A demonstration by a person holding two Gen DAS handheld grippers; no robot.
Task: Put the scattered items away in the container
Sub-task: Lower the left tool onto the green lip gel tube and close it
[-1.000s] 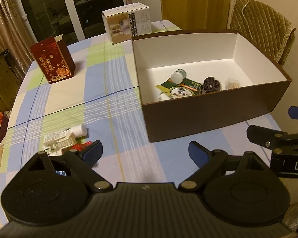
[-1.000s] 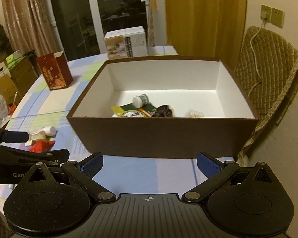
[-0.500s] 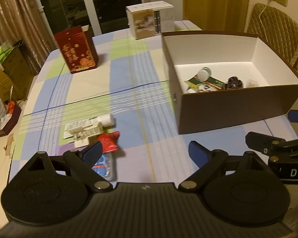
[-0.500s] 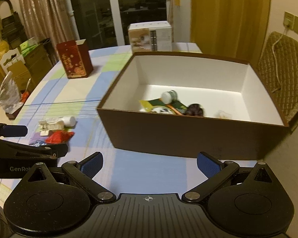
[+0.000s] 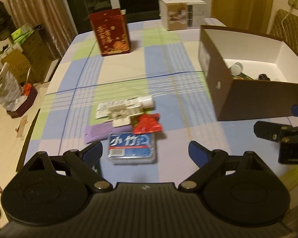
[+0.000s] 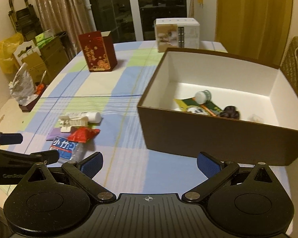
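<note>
A small heap of loose items lies on the checked tablecloth: a blue tissue pack (image 5: 132, 145) (image 6: 66, 148), a red wrapper (image 5: 147, 124) (image 6: 83, 134), a white plastic piece with a tube (image 5: 127, 109) (image 6: 79, 119) and a purple sheet (image 5: 96, 131). My left gripper (image 5: 146, 150) is open, just short of the tissue pack. To the right stands the brown box (image 5: 248, 103) (image 6: 218, 136), white inside, holding a small bottle (image 6: 202, 96), a green packet (image 6: 206, 105) and a dark round thing (image 6: 230, 112). My right gripper (image 6: 149, 163) is open and empty in front of the box.
A red gift box (image 5: 111, 33) (image 6: 98, 53) and a white carton (image 5: 181, 12) (image 6: 176, 34) stand at the far side of the table. A quilted chair (image 5: 290, 33) is behind the brown box. Cardboard boxes and bags (image 6: 29, 59) crowd the floor at left.
Both grippers swung left, away from the brown box and toward the heap. The tissue pack and red wrapper came into the left wrist view and now lie just ahead of its fingers.
</note>
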